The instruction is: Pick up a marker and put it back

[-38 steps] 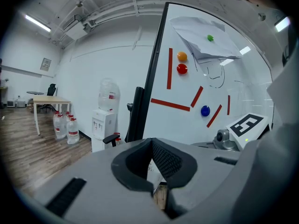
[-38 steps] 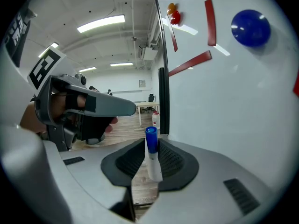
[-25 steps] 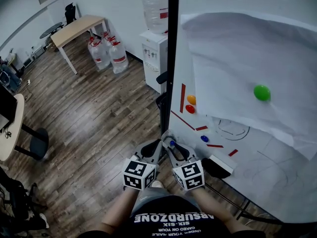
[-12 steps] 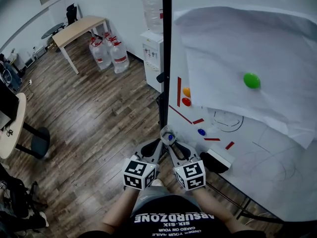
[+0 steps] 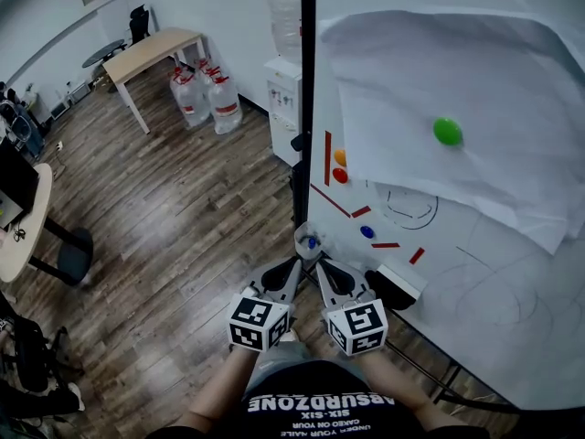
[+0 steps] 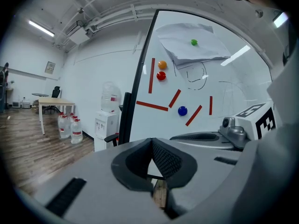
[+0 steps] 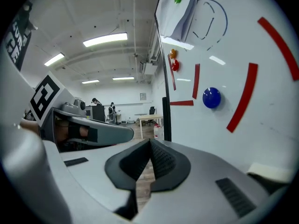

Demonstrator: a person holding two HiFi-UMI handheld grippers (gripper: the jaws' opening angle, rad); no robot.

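Our right gripper (image 7: 150,143) has just been closing its grey jaws, which meet with nothing between them; our left gripper (image 6: 152,141) is likewise pressed together and empty. The blue-capped marker (image 5: 312,242) sits just past both tips, at the lower left corner of the glossy whiteboard (image 5: 475,282)

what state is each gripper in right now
left gripper: closed, holding nothing
right gripper: just closed, holding nothing
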